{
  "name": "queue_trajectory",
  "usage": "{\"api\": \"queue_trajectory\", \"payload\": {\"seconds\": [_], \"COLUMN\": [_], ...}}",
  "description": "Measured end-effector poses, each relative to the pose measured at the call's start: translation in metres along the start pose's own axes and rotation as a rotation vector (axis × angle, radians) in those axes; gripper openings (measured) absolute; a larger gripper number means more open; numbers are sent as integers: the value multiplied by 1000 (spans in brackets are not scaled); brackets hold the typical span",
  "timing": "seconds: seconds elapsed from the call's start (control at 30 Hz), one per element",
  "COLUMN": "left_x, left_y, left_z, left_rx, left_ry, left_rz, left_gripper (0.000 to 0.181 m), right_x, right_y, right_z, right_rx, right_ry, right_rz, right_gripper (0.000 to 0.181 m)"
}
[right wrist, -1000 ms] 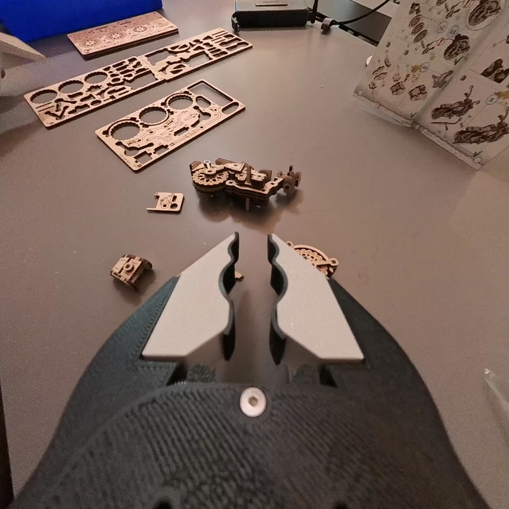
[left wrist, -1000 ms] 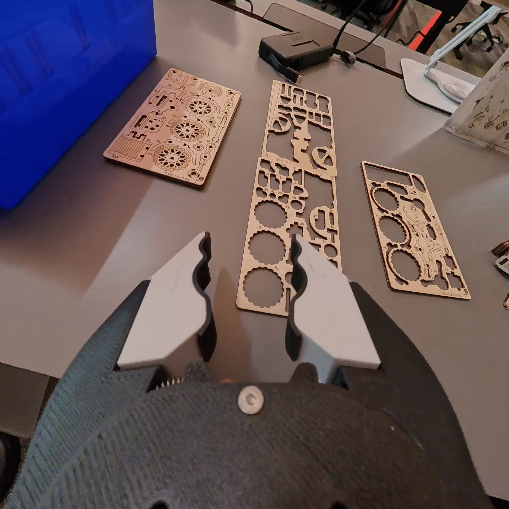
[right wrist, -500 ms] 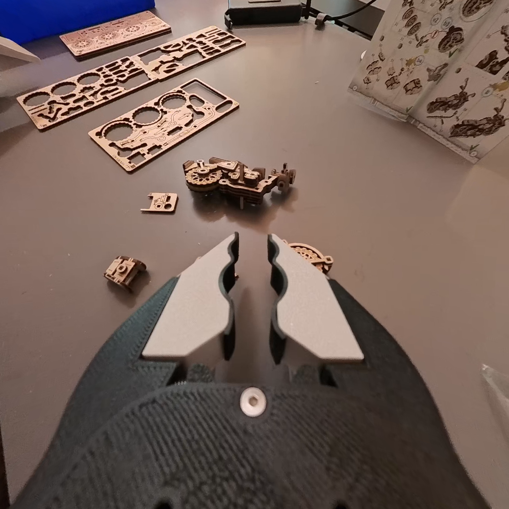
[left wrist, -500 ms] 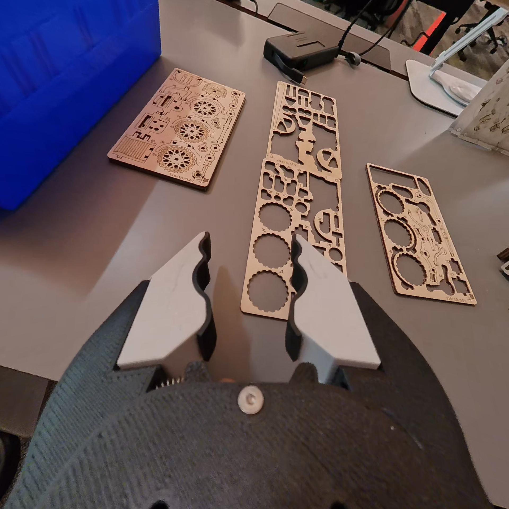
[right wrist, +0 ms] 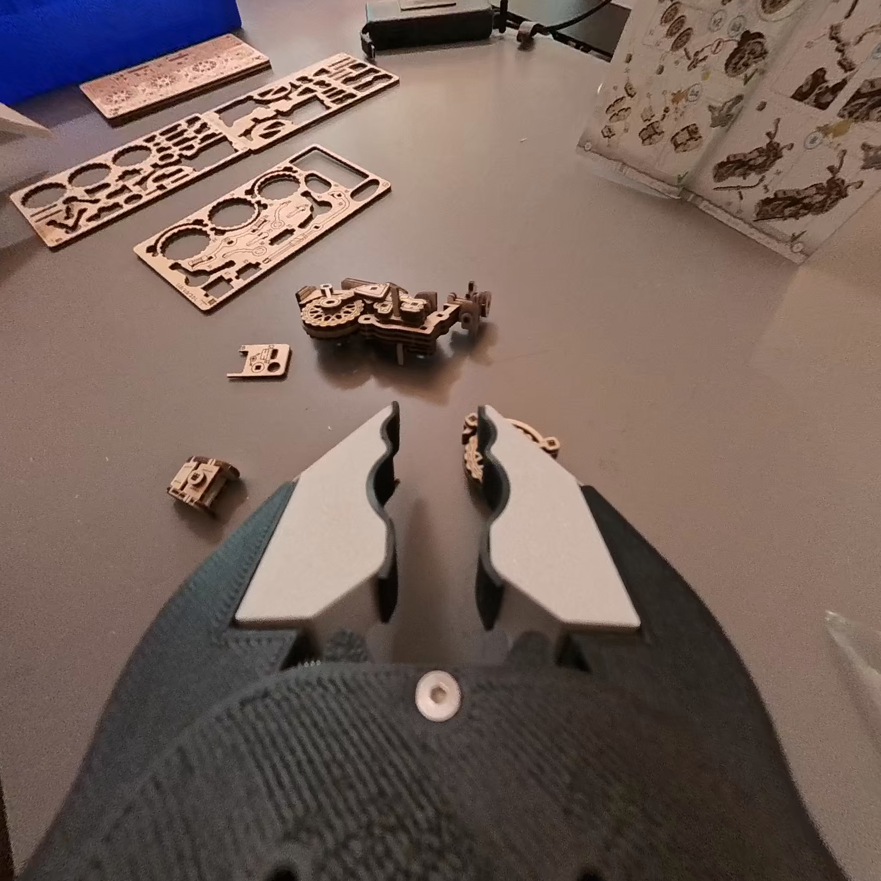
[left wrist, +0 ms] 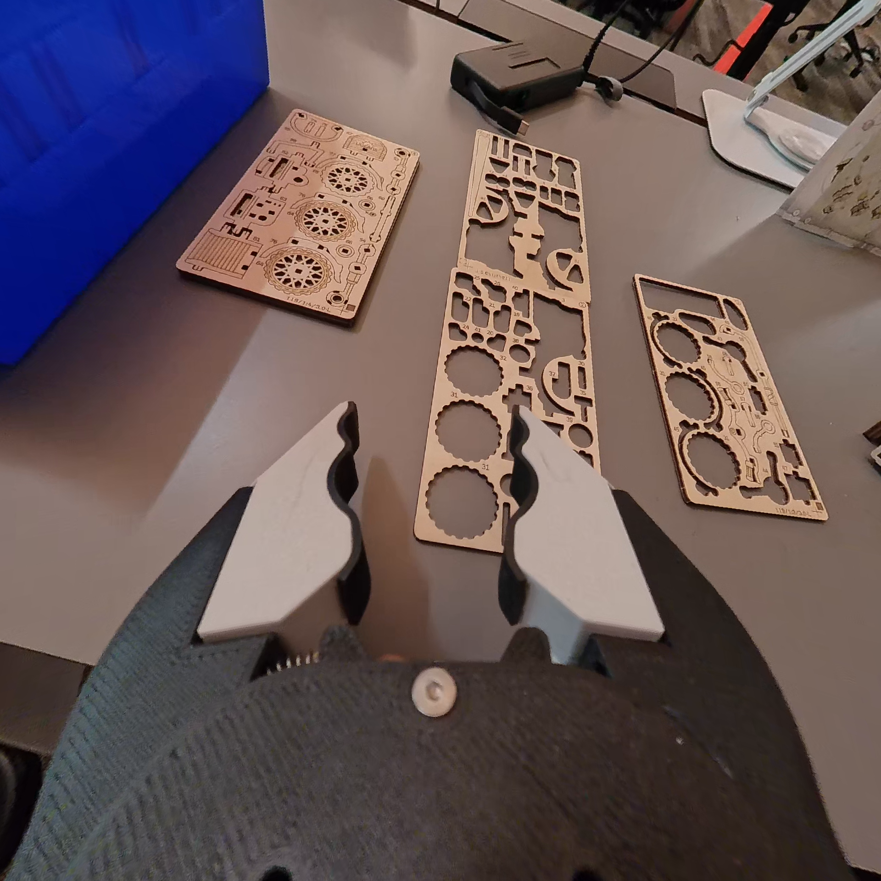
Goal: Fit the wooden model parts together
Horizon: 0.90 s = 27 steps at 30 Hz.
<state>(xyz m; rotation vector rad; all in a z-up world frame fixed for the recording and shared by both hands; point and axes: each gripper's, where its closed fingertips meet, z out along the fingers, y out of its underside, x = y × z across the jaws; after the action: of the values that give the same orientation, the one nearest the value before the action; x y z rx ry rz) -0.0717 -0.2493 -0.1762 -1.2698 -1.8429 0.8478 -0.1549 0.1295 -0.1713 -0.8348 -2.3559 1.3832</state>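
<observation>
In the right wrist view a partly built wooden model [right wrist: 391, 314] lies on the grey table [right wrist: 619, 429]. A small flat piece [right wrist: 262, 361] lies to its left, and a small sub-assembly [right wrist: 200, 484] lies nearer. A wooden wheel part [right wrist: 538, 434] lies under my right gripper's right finger and is partly hidden. My right gripper [right wrist: 437, 411] is open and empty, just short of the model. My left gripper [left wrist: 435, 412] is open and empty over the near end of a long punched-out sheet [left wrist: 515, 333]. A full part sheet [left wrist: 300, 219] lies to the left and a third sheet [left wrist: 724, 395] to the right.
A blue bin [left wrist: 95, 143] stands at the far left. A black power adapter [left wrist: 515, 76] with its cable lies at the back, and a lamp base [left wrist: 763, 128] is at the back right. An instruction sheet [right wrist: 763, 119] stands at the right. Clear plastic [right wrist: 858, 658] lies at the right edge. Tip to tip, the grippers are about 40 cm apart. Measured from the fingertips, the small flat piece [right wrist: 262, 361] is 10 cm or so from the right gripper and 25 cm from the left.
My right gripper's jaws have opened wider, and more of the wheel part shows by the right finger. My left gripper has barely moved and stays open.
</observation>
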Motion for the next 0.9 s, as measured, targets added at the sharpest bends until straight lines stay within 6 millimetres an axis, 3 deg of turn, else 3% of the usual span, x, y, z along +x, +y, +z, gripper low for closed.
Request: {"api": "queue_trajectory", "payload": {"seconds": [0.17,0.33,0.47,0.57,0.7,0.9], "left_x": [-7,-31,-63,-81,-78,-65], "left_y": [-6,-30,-46,-56,-50,-46], "left_z": [0,9,42,73,102,100], "left_rx": [22,-14,-110,-161,-253,-271], "left_ry": [-41,-96,-185,-220,-113,19], "left_rz": [16,102,325,399,327,250], "left_gripper": [71,100,106,105,107,96], "right_x": [10,18,18,19,22,26], "right_y": [-1,0,-4,-4,-4,-2], "right_z": [-1,-1,-5,-8,-11,-15], "right_rx": [12,14,44,55,59,67], "right_ry": [6,16,18,32,52,72], "right_rz": [79,145,146,134,125,142], "right_gripper": [30,29,33,35,35,35]}}
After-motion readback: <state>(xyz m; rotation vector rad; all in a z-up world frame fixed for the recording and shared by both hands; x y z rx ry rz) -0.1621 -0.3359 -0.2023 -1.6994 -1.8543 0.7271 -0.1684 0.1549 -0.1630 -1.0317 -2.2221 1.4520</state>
